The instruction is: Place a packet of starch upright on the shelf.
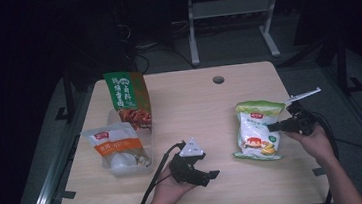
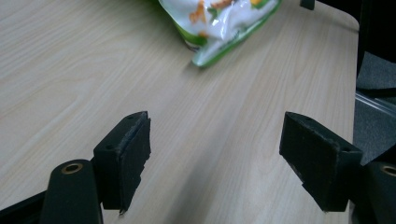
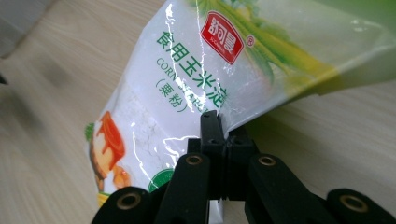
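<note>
Right claw (image 3: pixel 215 140) clamped on the starch bag's (image 3: pixel 196 88) thin side edge; slippery film may slide free when lifted. Left claw (image 2: pixel 215 154) rests apart over the counter (image 2: pixel 70 70).

Light wood-grain table (image 1: pixel 189 101), rounded corners, round cable hole (image 1: pixel 218 80) near its far edge. Black brackets (image 1: pixel 61 113) clamp its left and right sides. Room around it is dark; the light falls mostly on the tabletop. Floor (image 1: pixel 233 41) is grey. Behind the table, a white metal frame (image 1: pixel 192 30) with two legs and flat feet stands on the floor, dark cables (image 1: pixel 138 48) tangled to its left. Pale rails (image 1: pixel 51 180) run along the floor on both sides of the table.
</note>
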The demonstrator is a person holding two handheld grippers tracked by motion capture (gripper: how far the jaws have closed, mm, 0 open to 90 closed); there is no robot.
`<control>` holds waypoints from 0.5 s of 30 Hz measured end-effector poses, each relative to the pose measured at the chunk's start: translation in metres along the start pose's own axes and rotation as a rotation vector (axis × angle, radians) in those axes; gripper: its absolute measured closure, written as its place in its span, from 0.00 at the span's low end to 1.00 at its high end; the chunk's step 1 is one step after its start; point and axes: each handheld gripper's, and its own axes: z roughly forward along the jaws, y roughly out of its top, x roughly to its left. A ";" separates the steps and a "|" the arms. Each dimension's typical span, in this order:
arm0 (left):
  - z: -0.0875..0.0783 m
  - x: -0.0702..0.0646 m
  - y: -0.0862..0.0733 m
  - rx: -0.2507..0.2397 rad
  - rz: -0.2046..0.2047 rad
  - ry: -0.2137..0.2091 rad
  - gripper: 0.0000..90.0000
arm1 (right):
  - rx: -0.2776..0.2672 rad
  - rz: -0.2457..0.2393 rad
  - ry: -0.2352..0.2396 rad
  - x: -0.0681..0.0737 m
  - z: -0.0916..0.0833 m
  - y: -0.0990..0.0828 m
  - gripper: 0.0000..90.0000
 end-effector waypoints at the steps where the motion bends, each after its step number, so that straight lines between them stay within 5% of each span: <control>1: 0.000 0.001 0.002 -0.011 -0.002 -0.007 0.27 | -0.011 -0.018 0.004 0.004 -0.002 0.000 0.99; 15: 0.019 0.005 0.024 -0.025 -0.027 -0.029 0.32 | -0.098 -0.164 0.045 0.043 -0.026 -0.012 0.98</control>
